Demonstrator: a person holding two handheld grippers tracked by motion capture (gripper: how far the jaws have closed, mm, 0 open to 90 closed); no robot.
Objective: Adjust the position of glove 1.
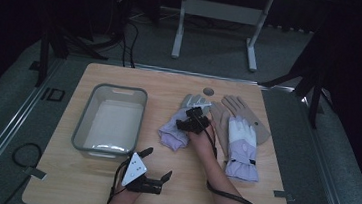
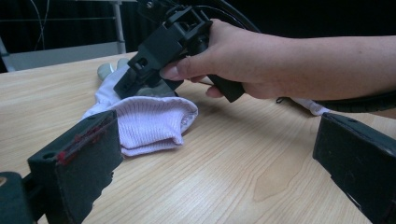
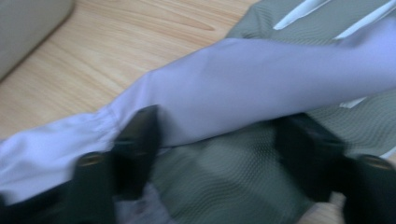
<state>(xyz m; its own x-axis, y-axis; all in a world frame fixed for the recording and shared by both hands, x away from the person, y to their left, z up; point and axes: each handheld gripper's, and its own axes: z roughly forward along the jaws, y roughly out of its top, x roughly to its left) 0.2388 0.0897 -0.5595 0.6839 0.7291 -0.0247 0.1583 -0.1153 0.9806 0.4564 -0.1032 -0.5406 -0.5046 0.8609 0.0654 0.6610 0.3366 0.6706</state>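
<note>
A lavender and grey glove (image 1: 179, 127) lies in the middle of the wooden table (image 1: 121, 76), its knit cuff (image 2: 152, 123) towards me. My right gripper (image 1: 195, 119) is low over this glove, open. Its two jaws straddle the glove's lavender strip (image 3: 243, 88) and grey palm (image 3: 219, 186) around (image 3: 222, 154). A second lavender and white glove (image 1: 241, 148) lies to the right, partly over a tan glove (image 1: 245, 113). My left gripper (image 1: 154, 172) is near the table's front edge, open and holding nothing (image 2: 215, 172). It faces the hand holding the right gripper (image 2: 163, 46).
A grey plastic bin (image 1: 111, 120) stands on the left part of the table, its corner (image 3: 28, 28) close to the right gripper. A small round disc (image 1: 209, 91) sits at the table's far edge. Cables trail from both grippers off the front edge.
</note>
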